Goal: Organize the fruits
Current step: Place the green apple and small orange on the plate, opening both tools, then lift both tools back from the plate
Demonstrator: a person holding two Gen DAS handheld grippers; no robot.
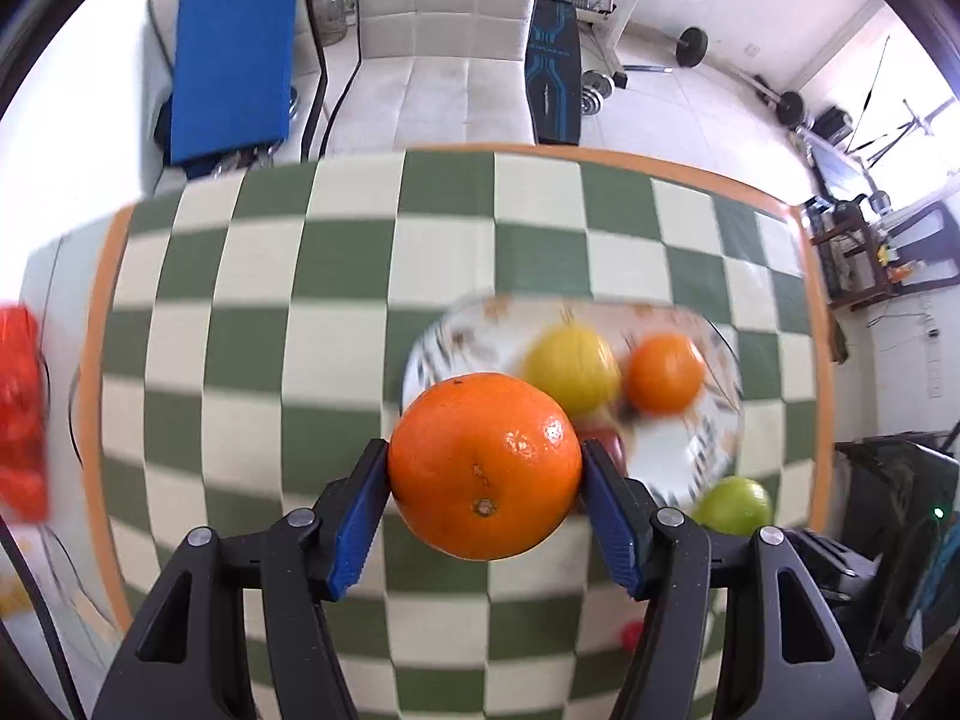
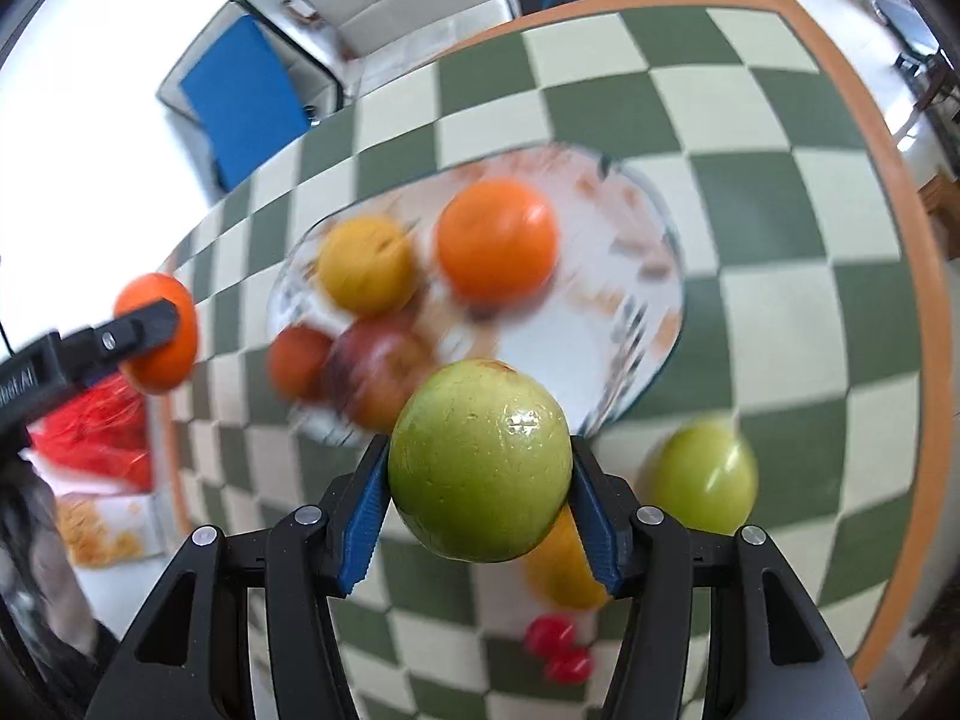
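Observation:
My left gripper (image 1: 485,468) is shut on an orange (image 1: 485,465), held above the checkered table just left of a glass plate (image 1: 696,456). That plate holds a yellow fruit (image 1: 573,369), another orange (image 1: 665,373) and a red fruit partly hidden behind my fingers. My right gripper (image 2: 480,480) is shut on a green apple (image 2: 480,459), near the plate's (image 2: 570,354) front rim. In the right wrist view the plate carries a yellow fruit (image 2: 366,264), an orange (image 2: 497,240), a red apple (image 2: 384,375) and a small reddish fruit (image 2: 297,363). The left gripper with its orange (image 2: 174,354) shows at far left.
On the green and white checkered cloth (image 2: 780,192) lie a second green apple (image 2: 705,477), a yellow-orange fruit (image 2: 561,570) behind my right finger and small red cherries (image 2: 558,648). A red net bag (image 2: 96,438) sits off the table's left edge. Chairs stand beyond the far edge.

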